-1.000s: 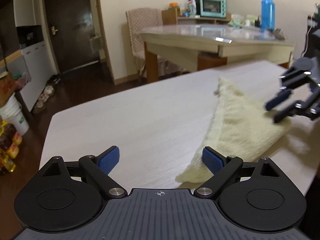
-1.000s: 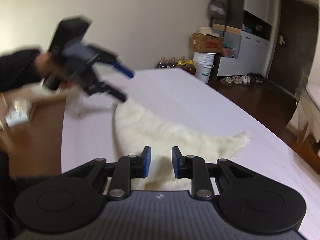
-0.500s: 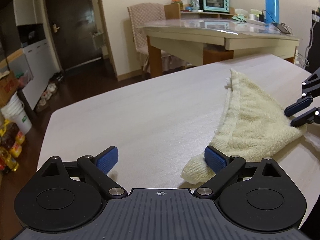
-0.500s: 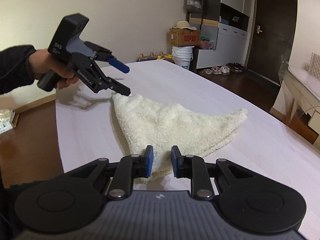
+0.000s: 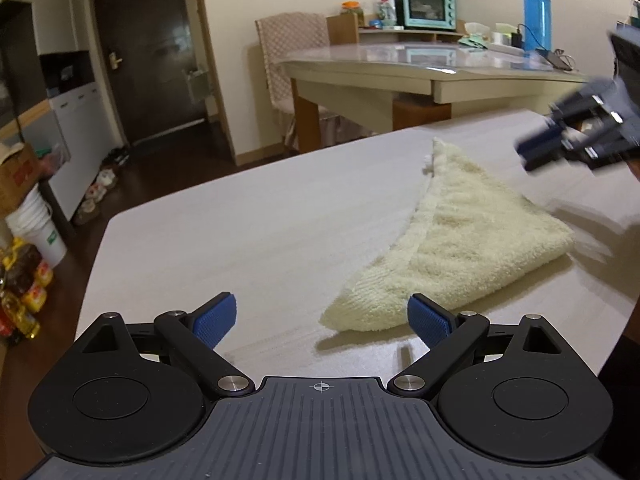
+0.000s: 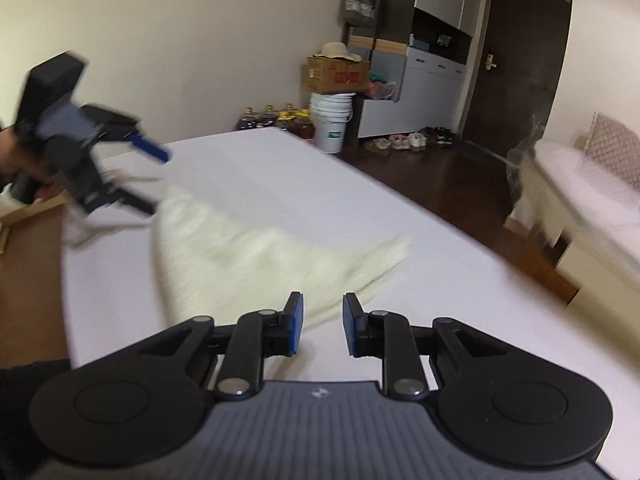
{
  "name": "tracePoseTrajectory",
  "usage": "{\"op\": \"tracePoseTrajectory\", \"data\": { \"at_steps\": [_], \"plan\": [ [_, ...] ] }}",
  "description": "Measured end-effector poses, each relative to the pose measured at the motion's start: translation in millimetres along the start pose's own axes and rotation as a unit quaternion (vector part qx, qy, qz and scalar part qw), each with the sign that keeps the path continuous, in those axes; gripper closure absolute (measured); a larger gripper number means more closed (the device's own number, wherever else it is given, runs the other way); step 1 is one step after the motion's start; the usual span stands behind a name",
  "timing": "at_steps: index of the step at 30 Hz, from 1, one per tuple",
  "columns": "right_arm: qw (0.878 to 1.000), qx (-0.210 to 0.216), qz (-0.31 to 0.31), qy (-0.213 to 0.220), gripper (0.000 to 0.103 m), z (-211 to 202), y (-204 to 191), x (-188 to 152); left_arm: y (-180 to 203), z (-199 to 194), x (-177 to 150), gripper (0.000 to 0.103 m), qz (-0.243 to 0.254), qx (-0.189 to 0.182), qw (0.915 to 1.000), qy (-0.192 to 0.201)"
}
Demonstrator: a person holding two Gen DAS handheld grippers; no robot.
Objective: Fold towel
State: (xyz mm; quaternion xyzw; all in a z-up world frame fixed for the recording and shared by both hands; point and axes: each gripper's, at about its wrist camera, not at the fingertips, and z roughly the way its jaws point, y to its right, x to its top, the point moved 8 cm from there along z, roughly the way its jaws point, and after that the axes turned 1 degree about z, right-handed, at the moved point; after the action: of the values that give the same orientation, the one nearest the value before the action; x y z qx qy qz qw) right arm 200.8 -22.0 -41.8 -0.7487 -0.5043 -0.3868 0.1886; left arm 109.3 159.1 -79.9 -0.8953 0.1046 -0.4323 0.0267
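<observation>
The soft, limp terry towel [image 5: 460, 256], folded triangular, is best pinched at a corner; left gripper [image 5: 320, 320] wide apart, right gripper [image 6: 320, 326] narrowly parted, both empty.

Cream walls are enclosing the room. A dark door [image 5: 148, 56] is standing upper left, a dining table [image 5: 420, 68] upper right, dark wood floor [image 6: 432, 176] showing mid-frame beyond the white table [image 5: 240, 232].

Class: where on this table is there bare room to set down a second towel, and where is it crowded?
Bare: the wide stretch of table between the towel and the door-side edge. Crowded: around the towel, with the left gripper at its near tip and the right gripper over its other side.
</observation>
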Motion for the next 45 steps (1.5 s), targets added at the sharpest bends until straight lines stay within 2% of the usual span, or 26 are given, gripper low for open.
{"op": "tracePoseTrajectory", "data": {
  "at_steps": [2, 6, 9, 12, 18, 21, 29, 33, 35, 37, 41, 43, 45],
  "plan": [
    [1.000, 0.013, -0.005, -0.024, 0.079, 19, 10, 15, -1, 3, -3, 0.007, 0.001, 0.007, 1.0000, -0.006],
    [0.998, 0.027, -0.021, -0.055, 0.079, 54, 21, 24, -1, 6, -6, 0.007, 0.001, 0.010, 0.9999, -0.008],
    [0.996, 0.049, -0.028, -0.062, 0.079, 76, 25, 27, -4, 7, -8, 0.007, -0.007, 0.010, 0.9999, -0.008],
    [0.994, 0.059, -0.048, -0.079, 0.079, 90, 22, 25, -6, 11, -6, 0.005, -0.006, 0.008, 0.9999, -0.009],
    [0.992, 0.064, -0.029, -0.106, 0.079, 87, 27, 16, -10, 21, 1, 0.005, 0.005, -0.002, 0.9999, -0.011],
    [0.992, 0.052, -0.008, -0.113, 0.079, 77, 30, 6, -11, 28, 6, 0.005, 0.021, -0.009, 0.9997, -0.010],
    [0.992, -0.034, 0.069, -0.098, 0.079, 26, 28, -34, -5, 54, 30, 0.006, 0.063, -0.032, 0.9975, -0.007],
    [0.992, -0.053, 0.073, -0.089, 0.078, 14, 26, -40, 0, 61, 37, 0.006, 0.078, -0.036, 0.9963, -0.007],
    [0.992, -0.055, 0.087, -0.072, 0.071, 6, 27, -36, 0, 58, 37, 0.006, 0.073, -0.031, 0.9968, -0.006],
    [0.992, -0.057, 0.103, -0.054, 0.046, -3, 28, -32, 1, 50, 37, 0.005, 0.056, -0.032, 0.9979, -0.003],
    [0.988, -0.063, 0.135, -0.040, 0.034, -21, 13, -33, 8, 29, 29, 0.002, 0.010, -0.026, 0.9996, -0.006],
    [0.984, -0.069, 0.158, -0.036, 0.020, -34, 3, -41, 18, 18, 21, 0.001, -0.007, -0.018, 0.9997, -0.014],
    [0.982, -0.065, 0.172, -0.030, 0.012, -42, -7, -47, 28, 10, 15, 0.000, -0.017, -0.014, 0.9996, -0.019]
  ]
}}
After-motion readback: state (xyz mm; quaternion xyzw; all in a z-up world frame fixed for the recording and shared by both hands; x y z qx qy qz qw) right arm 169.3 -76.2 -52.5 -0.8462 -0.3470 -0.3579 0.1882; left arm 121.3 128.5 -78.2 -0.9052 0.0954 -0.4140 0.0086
